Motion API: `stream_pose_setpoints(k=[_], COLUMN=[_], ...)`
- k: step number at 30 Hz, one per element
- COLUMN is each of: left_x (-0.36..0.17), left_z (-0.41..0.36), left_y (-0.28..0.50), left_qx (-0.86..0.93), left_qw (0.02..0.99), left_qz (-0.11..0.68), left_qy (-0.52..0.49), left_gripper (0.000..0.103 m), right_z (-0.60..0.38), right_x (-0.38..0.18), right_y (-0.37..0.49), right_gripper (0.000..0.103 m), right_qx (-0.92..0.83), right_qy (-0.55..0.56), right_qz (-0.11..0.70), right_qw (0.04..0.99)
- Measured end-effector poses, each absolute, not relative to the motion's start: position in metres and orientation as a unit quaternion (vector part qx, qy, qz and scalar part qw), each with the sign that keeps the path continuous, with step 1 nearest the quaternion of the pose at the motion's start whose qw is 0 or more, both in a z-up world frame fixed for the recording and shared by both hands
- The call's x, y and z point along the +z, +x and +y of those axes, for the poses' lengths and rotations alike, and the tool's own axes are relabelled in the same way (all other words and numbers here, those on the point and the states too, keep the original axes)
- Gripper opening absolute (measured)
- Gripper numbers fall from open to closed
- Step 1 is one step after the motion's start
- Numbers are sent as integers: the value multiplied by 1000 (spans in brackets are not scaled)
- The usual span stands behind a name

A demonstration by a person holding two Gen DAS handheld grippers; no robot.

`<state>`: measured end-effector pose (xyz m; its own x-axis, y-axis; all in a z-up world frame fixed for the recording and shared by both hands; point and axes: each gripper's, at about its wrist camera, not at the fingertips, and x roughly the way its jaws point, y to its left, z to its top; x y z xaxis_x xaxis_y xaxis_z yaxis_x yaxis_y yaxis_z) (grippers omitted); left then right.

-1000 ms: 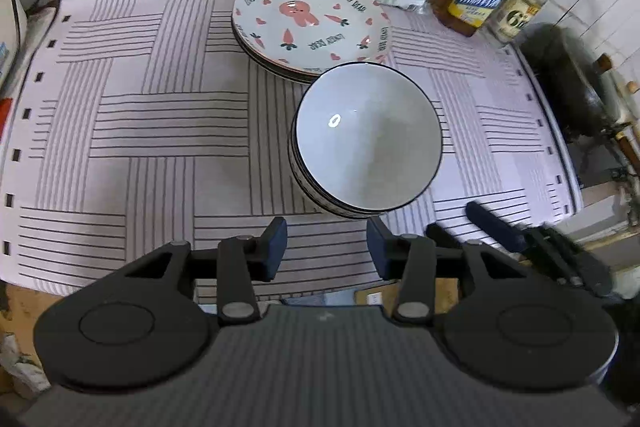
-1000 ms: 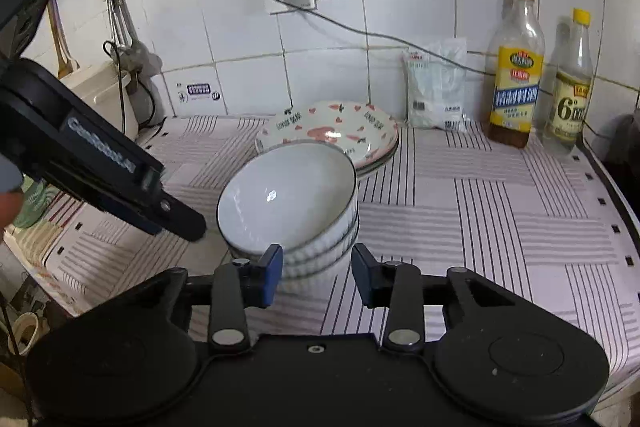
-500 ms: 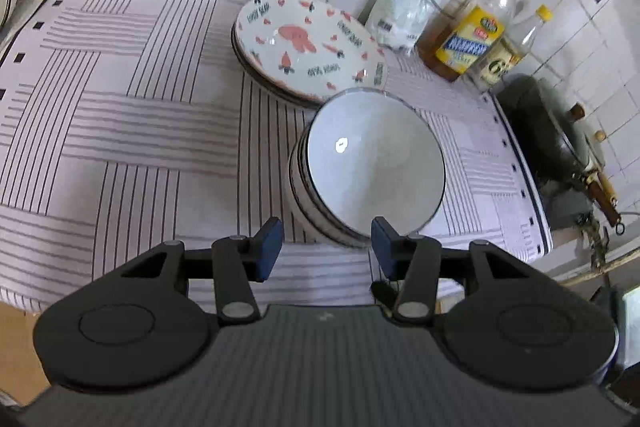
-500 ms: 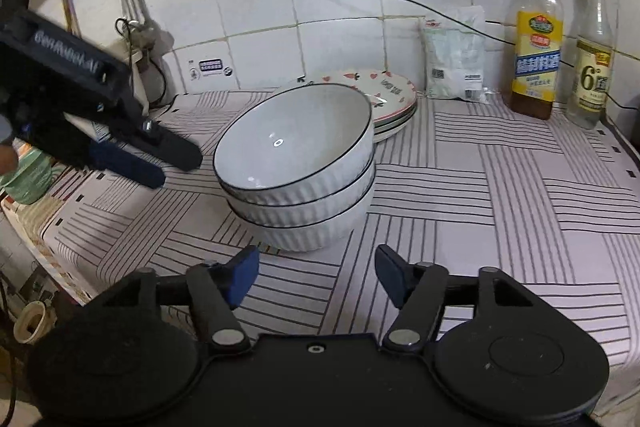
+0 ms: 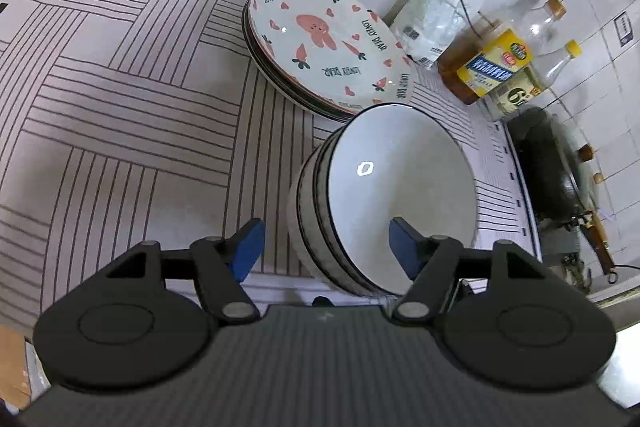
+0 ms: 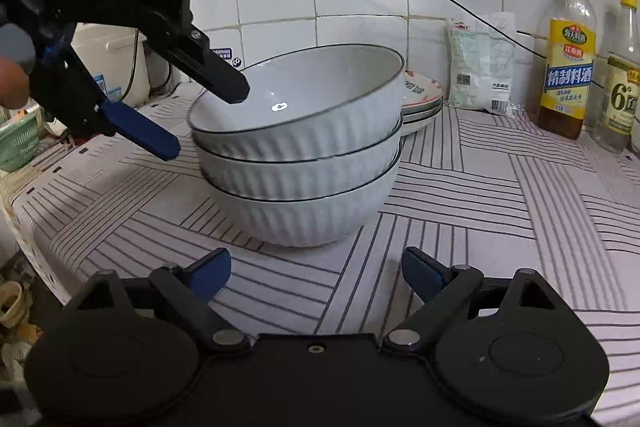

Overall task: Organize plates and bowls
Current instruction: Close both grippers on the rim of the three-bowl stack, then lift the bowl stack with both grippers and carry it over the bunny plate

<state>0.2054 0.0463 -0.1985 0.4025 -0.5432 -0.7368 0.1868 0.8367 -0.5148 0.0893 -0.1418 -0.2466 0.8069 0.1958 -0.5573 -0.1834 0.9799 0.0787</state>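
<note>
White ribbed bowls [image 5: 384, 203], a stack of three, serve as the landmark. From the left wrist, the left gripper [image 5: 326, 247] straddles the stack's near rim, its jaws just widened and apart, pressing nothing. Beyond the bowls lie the bear-print plates [image 5: 326, 43], several stacked, exact count unclear; two bottles [image 5: 492, 67] stand past them. From the right wrist, the right gripper [image 6: 316, 273] sits just before the stack's base, jaws just spread wide and empty. Judging by this, both are lining up to lift bowls; next comes closing on a rim.
</note>
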Motion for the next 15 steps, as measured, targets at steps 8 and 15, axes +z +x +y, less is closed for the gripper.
stream_pose_setpoints(k=[8, 15], left_x=[-224, -228], left_z=[35, 33], left_y=[229, 232], left_qx=[-228, -228], left_qw=[806, 801], left_qz=[508, 518], left_qy=[-201, -196], left_gripper=[59, 43], right_z=[-140, -136], right_x=[-252, -252], right_y=[118, 140], right_gripper=[99, 101], right_qx=[134, 151], right_qy=[1, 6], right_qz=[279, 289], right_qw=[951, 945])
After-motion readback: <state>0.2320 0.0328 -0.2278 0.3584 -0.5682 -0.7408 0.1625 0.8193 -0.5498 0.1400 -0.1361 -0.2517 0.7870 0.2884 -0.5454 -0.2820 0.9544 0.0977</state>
